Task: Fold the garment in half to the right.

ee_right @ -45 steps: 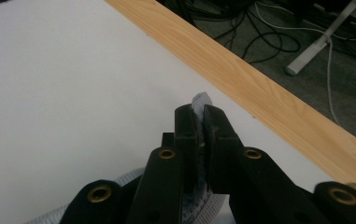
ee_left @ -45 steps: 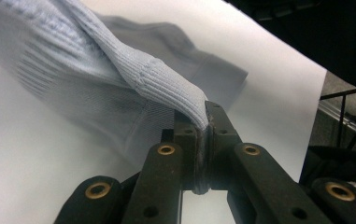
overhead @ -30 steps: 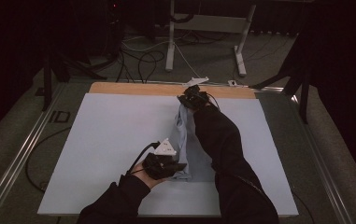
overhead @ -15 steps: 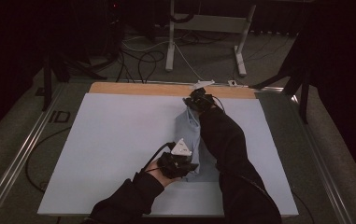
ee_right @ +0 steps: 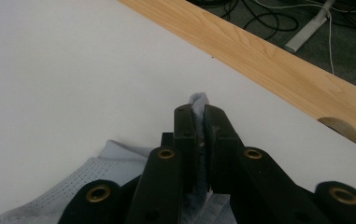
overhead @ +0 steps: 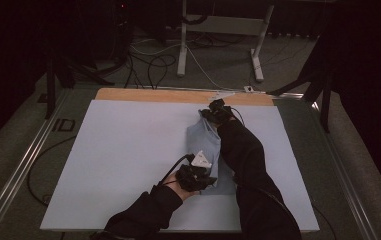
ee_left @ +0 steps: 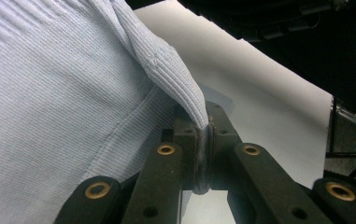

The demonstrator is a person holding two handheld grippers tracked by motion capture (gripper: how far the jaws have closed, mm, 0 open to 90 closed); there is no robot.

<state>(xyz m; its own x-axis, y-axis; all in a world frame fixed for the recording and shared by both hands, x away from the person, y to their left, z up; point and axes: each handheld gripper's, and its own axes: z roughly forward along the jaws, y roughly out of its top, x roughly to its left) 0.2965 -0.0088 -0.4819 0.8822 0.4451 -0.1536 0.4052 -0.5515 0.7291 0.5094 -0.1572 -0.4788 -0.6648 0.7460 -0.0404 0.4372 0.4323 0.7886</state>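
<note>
Claws gripped both ends of a pale blue knit garment (overhead: 205,145) stretched along the white worktop (overhead: 123,160). At the near edge, the left claw (ee_left: 202,154) was clamped tight on a ribbed fold; at the far end by the wooden strip (ee_right: 278,60), the right claw (ee_right: 199,135) pinched a corner of the cloth. Held this way, the garment appeared to be pulled taut for straightening or folding. Fine ribbing and a stitched seam ran through the fabric.
</note>
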